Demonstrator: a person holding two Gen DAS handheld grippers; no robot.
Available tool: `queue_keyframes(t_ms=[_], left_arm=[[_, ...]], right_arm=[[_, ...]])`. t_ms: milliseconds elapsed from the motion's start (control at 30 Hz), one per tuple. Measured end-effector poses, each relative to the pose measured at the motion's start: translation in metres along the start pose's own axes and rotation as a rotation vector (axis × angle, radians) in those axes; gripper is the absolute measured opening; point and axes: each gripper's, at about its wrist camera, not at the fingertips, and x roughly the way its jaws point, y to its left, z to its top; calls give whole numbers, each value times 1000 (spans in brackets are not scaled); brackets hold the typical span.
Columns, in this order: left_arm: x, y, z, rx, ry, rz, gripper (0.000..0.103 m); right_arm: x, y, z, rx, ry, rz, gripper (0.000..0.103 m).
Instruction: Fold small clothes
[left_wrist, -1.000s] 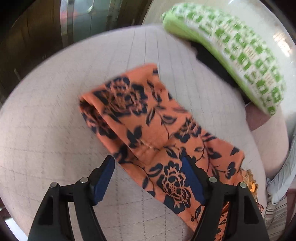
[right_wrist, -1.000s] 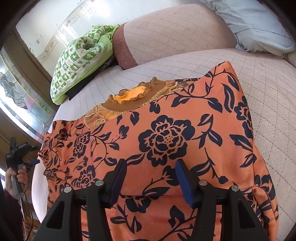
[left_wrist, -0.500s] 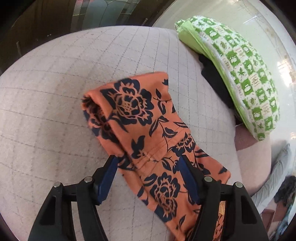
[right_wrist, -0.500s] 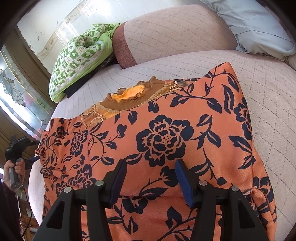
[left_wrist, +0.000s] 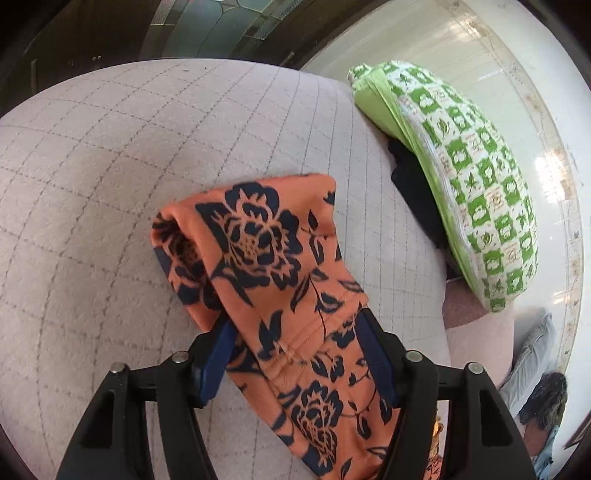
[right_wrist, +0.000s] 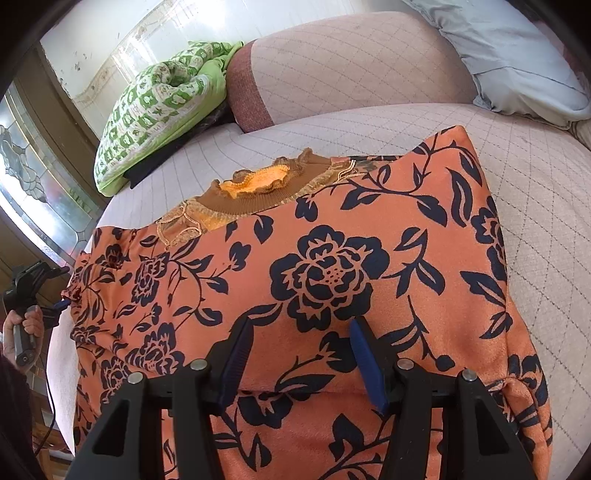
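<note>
Since the earlier frames the orange floral garment (right_wrist: 332, 280) has one change: its sleeve (left_wrist: 258, 258) now fills more of the left wrist view and sits deeper between the left gripper (left_wrist: 295, 350) fingers, whose jaws have just been closing around it. Sleeve fabric lies between the blue pads; the left pad (left_wrist: 218, 362) touches the fabric edge, but a firm pinch is not clear, so jaws read as apart with cloth between. Right wrist view is unchanged from before: same framing, same gap.

Sleeve long axis in the left view runs from the lower right, under the gripper, up to the upper left; the open cuff end points away from the gripper. The garment body lies flat on the quilted sofa cushion (right_wrist: 517, 155), brown ruffled collar (right_wrist: 266, 184) on the far side from the right gripper (right_wrist: 299, 354).

Right gripper jaws are apart, hovering over the near part of the body fabric, not pinching anything visible.

In the right view, a hand (right_wrist: 22, 328) holds the left gripper's handle at the left edge, at the sleeve end. Green checked blanket (left_wrist: 461, 177) lies at the cushion's far end, grey pillow (right_wrist: 517, 55) on the backrest.
</note>
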Motion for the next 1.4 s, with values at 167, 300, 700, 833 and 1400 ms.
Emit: queue_keyframes(t_ms=[167, 300, 700, 833, 1400], left_arm=[[-8, 10, 7, -63, 8, -73, 58], [-8, 3, 10, -7, -16, -32, 58], [17, 8, 11, -52, -39, 29, 5], [-7, -19, -9, 32, -74, -8, 4], [-75, -224, -222, 356, 132, -449, 4]], right_arm=[[0, 2, 0, -12, 0, -7, 58], [1, 3, 0, -12, -2, -12, 58], [-1, 6, -1, -43, -39, -41, 55], [-9, 5, 0, -32, -69, -31, 52], [-39, -26, 7, 343, 44, 839, 75]])
